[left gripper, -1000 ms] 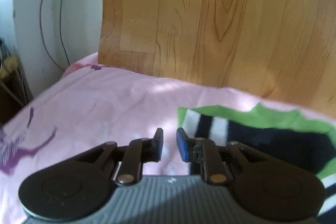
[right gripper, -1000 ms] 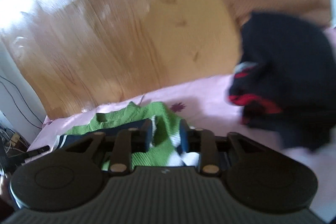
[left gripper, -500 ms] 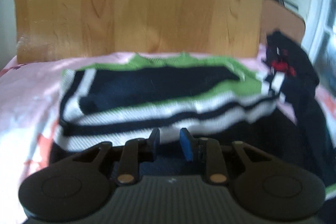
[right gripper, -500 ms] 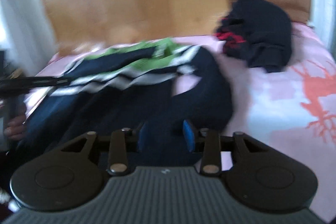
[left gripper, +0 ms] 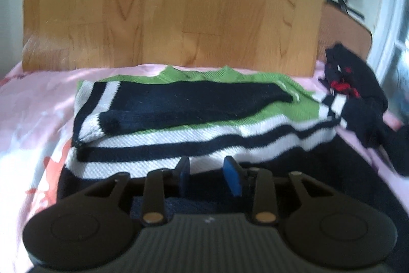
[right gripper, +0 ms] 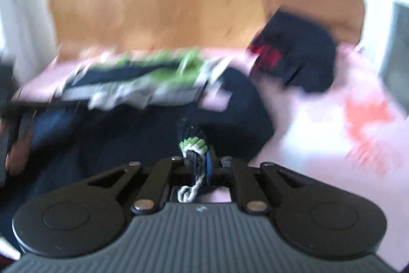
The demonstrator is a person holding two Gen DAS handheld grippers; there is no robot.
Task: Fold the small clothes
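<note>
The striped knit sweater (left gripper: 204, 119) lies spread on the pink bedsheet (left gripper: 33, 104), directly ahead of both hand-held grippers, with one navy sleeve already laid across its green chest panel. The right hand-held gripper (right gripper: 200, 165) is clenched on a bunched edge of the sweater; green, white and navy knit and a loose loop of white yarn protrude between its jaws. The left hand-held gripper (left gripper: 208, 175) is released: its jaws have just been opening, and nothing sits between the blue pads (left gripper: 232, 179), which hover just above the navy lower body.

To do the fold well, probably carry the gripped edge across the garment in one level sweep, keep the fabric taut, and pin the fold line with the left hand-held gripper before letting go. Avoid snagging the loose yarn. A second dark garment (right gripper: 296, 55) lies ahead and to the right, well apart.

No brand, label or legible writing appears.
</note>
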